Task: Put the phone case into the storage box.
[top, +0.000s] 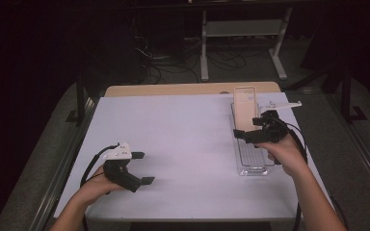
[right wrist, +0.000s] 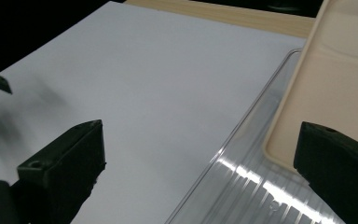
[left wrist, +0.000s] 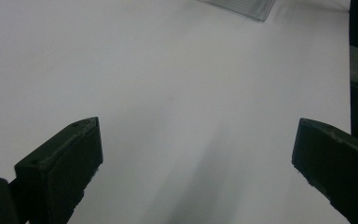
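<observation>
Jaws of the right gripper (top: 254, 131) stand wide above a clear tray (top: 252, 166) along the surface's right edge, a beige phone case (top: 244, 111) leaning at the tray's far end. Left gripper (top: 142, 168) near the front-left corner gapes wide, empty. Its view shows bare white surface (left wrist: 168, 93). Right gripper view: case (right wrist: 326, 74) in the tray (right wrist: 242, 182); no writing seems legible.

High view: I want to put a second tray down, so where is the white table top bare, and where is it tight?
The white table top is bare between the left tool and the clear tray, back to the wooden edge. It is tight at the right, where the right tool hangs open over the tray and the beige case leaning in it.
</observation>
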{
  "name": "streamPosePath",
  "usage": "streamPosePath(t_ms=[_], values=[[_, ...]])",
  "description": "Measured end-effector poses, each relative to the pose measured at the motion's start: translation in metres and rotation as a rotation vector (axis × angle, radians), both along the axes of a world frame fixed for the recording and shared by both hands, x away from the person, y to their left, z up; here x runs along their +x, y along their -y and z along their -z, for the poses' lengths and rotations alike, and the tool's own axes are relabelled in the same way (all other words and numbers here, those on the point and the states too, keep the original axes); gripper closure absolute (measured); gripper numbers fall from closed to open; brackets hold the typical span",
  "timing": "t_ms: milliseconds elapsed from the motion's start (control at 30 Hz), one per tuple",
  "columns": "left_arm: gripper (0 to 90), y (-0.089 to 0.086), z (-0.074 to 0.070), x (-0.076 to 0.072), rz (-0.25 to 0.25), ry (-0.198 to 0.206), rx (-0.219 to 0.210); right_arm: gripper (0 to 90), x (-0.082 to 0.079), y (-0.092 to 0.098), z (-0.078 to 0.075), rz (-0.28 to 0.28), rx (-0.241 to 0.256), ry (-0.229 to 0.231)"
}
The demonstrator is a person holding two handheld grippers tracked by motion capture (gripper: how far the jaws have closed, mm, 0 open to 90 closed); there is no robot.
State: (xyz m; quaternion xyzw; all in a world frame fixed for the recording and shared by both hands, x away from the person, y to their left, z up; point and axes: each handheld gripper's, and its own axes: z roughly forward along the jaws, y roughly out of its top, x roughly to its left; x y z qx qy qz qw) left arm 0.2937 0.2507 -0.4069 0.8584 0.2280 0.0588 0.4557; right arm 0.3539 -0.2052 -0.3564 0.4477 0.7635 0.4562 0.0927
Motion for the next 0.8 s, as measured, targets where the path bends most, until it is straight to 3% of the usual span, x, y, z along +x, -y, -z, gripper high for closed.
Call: streamPosePath(t_ms=[200,433,800], values=[[1.5,-0.002,-0.006,0.003,0.004,-0.001,0.002,1.5,-0.021,0.002,0.010,-0.032,0.030,0.025],[1.5,0.001,-0.010,0.005,0.009,-0.002,0.020,1.5,-0.038,0.003,0.017,-0.077,0.019,0.030],[1.5,-0.002,-0.023,0.008,-0.009,0.004,-0.015,1.6,-0.060,0.002,0.030,-0.134,0.001,0.042]])
